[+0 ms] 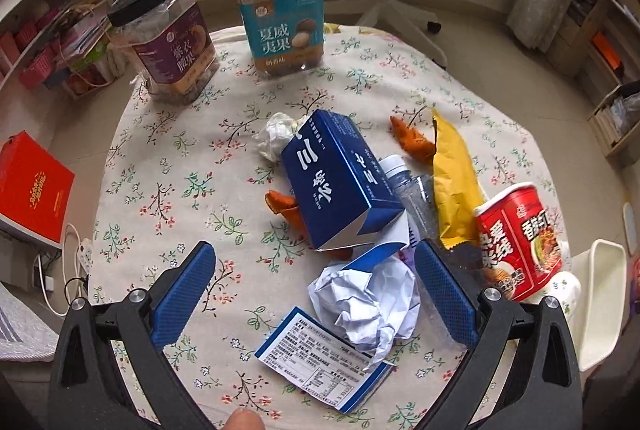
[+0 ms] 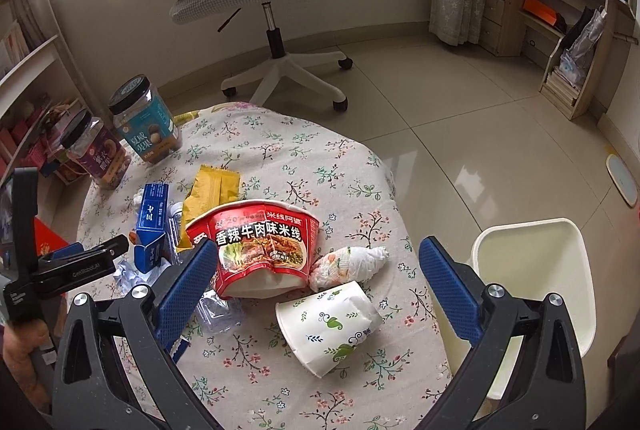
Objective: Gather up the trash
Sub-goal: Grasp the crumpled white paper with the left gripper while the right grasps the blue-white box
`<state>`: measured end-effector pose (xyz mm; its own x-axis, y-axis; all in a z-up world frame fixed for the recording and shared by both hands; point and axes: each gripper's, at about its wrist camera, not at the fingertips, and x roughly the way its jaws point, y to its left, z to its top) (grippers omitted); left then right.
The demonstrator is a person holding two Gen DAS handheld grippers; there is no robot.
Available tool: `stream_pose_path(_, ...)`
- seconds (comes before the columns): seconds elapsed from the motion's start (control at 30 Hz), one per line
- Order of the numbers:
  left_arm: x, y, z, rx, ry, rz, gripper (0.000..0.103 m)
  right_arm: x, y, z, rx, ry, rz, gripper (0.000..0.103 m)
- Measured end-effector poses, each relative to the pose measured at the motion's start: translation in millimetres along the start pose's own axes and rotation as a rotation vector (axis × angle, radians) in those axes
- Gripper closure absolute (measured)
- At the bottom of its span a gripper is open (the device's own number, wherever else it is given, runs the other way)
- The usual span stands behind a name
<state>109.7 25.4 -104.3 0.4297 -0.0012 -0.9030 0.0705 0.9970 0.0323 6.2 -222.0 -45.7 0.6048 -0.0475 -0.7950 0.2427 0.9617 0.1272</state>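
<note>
A round table under a cream floral cloth point(image 2: 304, 166) carries a heap of litter. Near its middle lies a dark blue cardboard carton with white lettering point(image 1: 340, 182), tipped on its side with one end flap torn open. Touching the carton's open end is a crumpled ball of white paper point(image 1: 372, 302), resting partly on a flat blue-edged printed label card point(image 1: 320, 358) toward the near edge. A crushed clear plastic bottle with a white cap point(image 1: 404, 182) lies between the carton and a flattened yellow foil wrapper point(image 1: 452, 182). A red noodle bowl with its rim dented point(image 2: 260, 242) lies on its side, beside a wadded printed tissue point(image 2: 348, 262) and a tipped white paper cup with green leaf print point(image 2: 332, 322) toward the right edge. Two black-lidded clear nut jars point(image 1: 276, 14) stand upright at the far edge. A cream plastic bin point(image 2: 536, 290) stands off the right edge.

The left gripper point(image 1: 316, 294) is spread wide, its blue pads either side of the paper ball without touching it. The right gripper point(image 2: 316, 290) is likewise spread, holding nothing, above the bowl and cup.
</note>
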Motion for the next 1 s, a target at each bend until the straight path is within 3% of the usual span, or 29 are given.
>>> stream_pose_path(0.1, -1.9, 3.3, -8.7, -0.037, 0.055, -0.077, 0.006, 4.6, 0.1, -1.1, 0.0, 0.033, 0.01, 0.007)
stream_pose_path(0.23, 10.0, -2.9, -21.6, -0.077, 0.129, -0.099, 0.008, 11.7, -0.2, -2.1, 0.004, 0.059, -0.008, 0.007)
stream_pose_path(0.33, 25.9, -0.1, -25.4, -0.149, 0.172, -0.135, 0.036, 17.2, -1.9, -4.6, 0.01, 0.081, -0.019, 0.007)
stream_pose_path(0.37, 29.8, 0.9, -27.0, -0.163, 0.186, -0.154, 0.056, 18.6, -2.4, -5.4, 0.012, 0.088, -0.022, 0.007)
stream_pose_path(0.4, 33.0, 1.1, -29.1, -0.164, 0.202, -0.167, 0.067, 19.9, -2.8, -6.1, 0.013, 0.094, -0.023, 0.007)
stream_pose_path(0.43, 31.9, 1.2, -31.1, -0.16, 0.203, -0.176, 0.069, 21.0, -2.3, -6.6, 0.012, 0.099, -0.023, 0.007)
stream_pose_path(0.5, 20.4, 1.9, -34.2, -0.143, 0.172, -0.196, 0.084, 23.3, 0.3, -7.3, 0.007, 0.108, -0.013, 0.007)
stream_pose_path(0.7, -49.2, 18.7, -46.2, -0.091, 0.045, -0.302, 0.084, 23.9, 44.2, -20.2, -0.111, 0.137, 0.145, 0.007)
stream_pose_path(0.9, -115.8, 72.2, -40.0, -0.11, -0.202, -0.107, 0.084, 39.6, 126.3, -61.8, -0.375, 0.217, 0.265, 0.007)
stream_pose_path(1.0, -121.9, 101.6, -37.4, -0.158, -0.241, -0.055, 0.084, 60.9, 167.4, -87.8, -0.503, 0.267, 0.267, 0.009)
